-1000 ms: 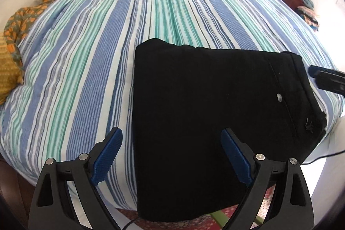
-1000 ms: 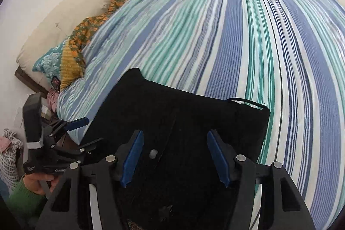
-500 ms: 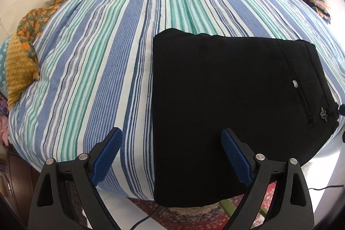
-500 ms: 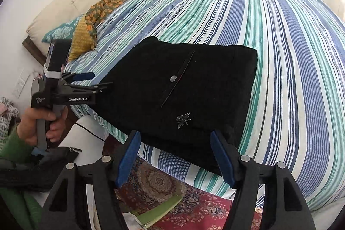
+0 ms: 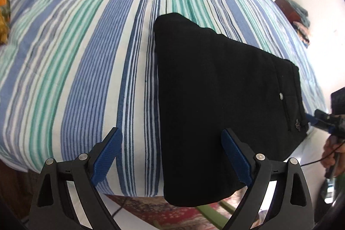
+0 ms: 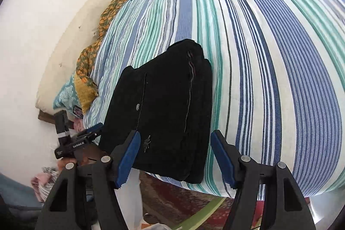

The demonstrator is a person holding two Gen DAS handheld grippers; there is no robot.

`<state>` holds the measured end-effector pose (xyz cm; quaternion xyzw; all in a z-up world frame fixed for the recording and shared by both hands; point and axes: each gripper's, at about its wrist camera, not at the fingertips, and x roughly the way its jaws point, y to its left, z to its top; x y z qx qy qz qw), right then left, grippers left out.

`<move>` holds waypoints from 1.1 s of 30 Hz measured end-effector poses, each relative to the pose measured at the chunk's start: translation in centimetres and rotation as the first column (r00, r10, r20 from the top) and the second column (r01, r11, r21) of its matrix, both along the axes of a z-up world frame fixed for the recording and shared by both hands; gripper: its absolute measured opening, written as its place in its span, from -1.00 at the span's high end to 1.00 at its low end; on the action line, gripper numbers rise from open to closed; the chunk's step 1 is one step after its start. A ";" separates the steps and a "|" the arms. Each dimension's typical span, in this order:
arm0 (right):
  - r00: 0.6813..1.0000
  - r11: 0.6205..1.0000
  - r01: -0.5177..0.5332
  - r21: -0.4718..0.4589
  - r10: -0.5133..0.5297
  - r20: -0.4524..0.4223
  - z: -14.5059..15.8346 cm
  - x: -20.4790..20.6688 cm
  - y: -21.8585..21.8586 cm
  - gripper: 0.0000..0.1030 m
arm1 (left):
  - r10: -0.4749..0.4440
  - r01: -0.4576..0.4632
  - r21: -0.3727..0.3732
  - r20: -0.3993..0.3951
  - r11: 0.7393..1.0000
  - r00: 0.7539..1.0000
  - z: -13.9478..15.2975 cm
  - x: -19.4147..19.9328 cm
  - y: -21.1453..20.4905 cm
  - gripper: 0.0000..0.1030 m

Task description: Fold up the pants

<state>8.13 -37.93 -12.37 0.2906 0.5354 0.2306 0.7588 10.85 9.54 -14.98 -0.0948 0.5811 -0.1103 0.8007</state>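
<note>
The black pants (image 5: 215, 100) lie folded into a thick rectangle at the near edge of the striped bed (image 5: 86, 57); a small button and a silver emblem show on top. My left gripper (image 5: 171, 154) is open over the fold's left corner and touches nothing. My right gripper (image 6: 175, 154) is open just off the bed edge, at the waistband end of the pants (image 6: 163, 105), with its pads clear of the cloth. Each gripper shows in the other's view: the right gripper (image 5: 319, 122) held by a hand, the left gripper (image 6: 86, 135) beside the bed.
Orange patterned cloth (image 6: 103, 36) and pillows (image 6: 64, 70) line the head of the bed. A patterned rug (image 6: 183, 197) covers the floor below the bed edge. A dark cabinet with piled clothes (image 5: 295, 18) stands beyond the far side.
The right gripper has drawn back from above the pants to off the bed edge and rolled. The left gripper has shifted and tilted. The pants stay folded in place.
</note>
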 end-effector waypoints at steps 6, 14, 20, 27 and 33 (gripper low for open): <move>0.994 0.996 -0.086 -0.005 0.086 -0.072 -2.7 1.4 1.1 -0.34 | -0.017 0.013 -0.104 -0.033 0.994 0.999 -1.5 0.8 0.4 -0.84; 0.983 0.986 -0.157 0.058 0.162 -0.091 -4.1 3.4 4.3 0.00 | -0.052 0.043 -0.160 -0.053 0.986 0.997 -2.3 2.4 -3.4 -0.22; 0.976 0.978 -0.211 -0.004 0.211 0.047 0.6 3.7 5.7 0.30 | -0.113 0.126 -0.124 0.110 0.984 0.988 4.6 3.3 -5.5 0.45; 0.943 0.973 -0.218 -0.077 0.230 0.241 8.8 9.7 6.4 0.30 | -0.086 0.105 -0.043 0.320 0.994 0.943 11.2 9.8 -7.0 0.27; 0.964 0.976 -0.088 -0.198 0.133 0.231 7.4 13.8 1.5 -0.04 | -0.102 0.021 0.235 0.337 0.972 0.936 5.5 10.0 -8.8 -0.76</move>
